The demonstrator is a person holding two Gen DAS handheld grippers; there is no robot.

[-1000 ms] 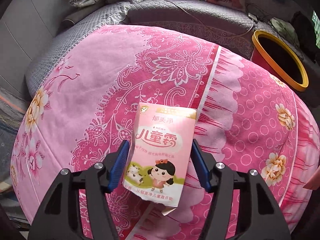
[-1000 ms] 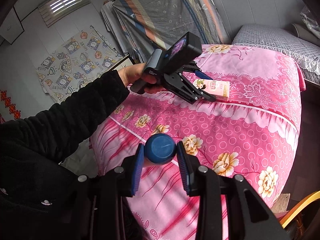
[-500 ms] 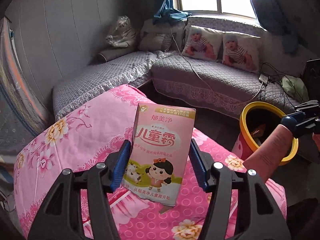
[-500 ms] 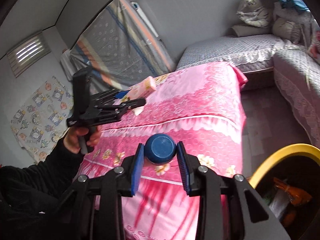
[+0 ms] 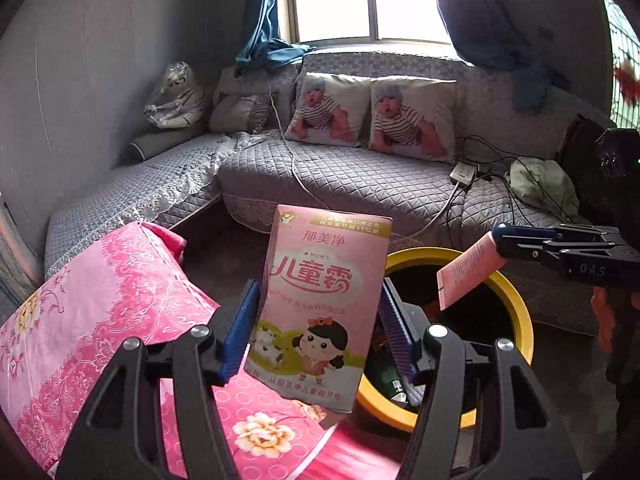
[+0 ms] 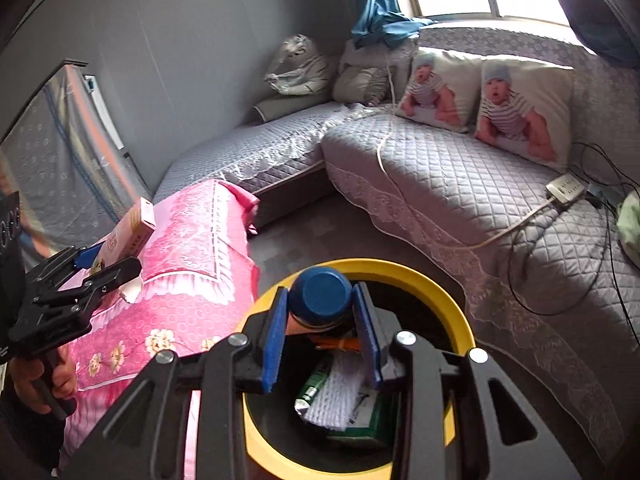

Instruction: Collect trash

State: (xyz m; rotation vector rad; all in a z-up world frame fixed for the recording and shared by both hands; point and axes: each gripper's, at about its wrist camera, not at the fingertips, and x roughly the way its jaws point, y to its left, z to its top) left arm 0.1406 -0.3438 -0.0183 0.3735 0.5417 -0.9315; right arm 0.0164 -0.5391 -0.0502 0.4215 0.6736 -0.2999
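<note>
Above yellow bin (image 6: pixel 460 308) of trash, right claw (image 6: pixel 322 326) gripping tube (image 6: pixel 320 300)

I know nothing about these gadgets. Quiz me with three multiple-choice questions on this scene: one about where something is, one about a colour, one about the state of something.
1. Where is the pink tube held by the right claw?
A. Lying on the sofa
B. Above the open bin
C. On the pink bedspread

2. What colour is the bin's rim?
A. Yellow
B. Green
C. White

3. What is the left claw doing?
A. Hanging open with nothing in it
B. Shut on a cushion
C. Shut on the pink carton

Answers: 1 B, the tube hangs over the bin's mouth in both views. 2 A, the rim is bright yellow. 3 C, the blue pads press both sides of the pink carton.
</note>
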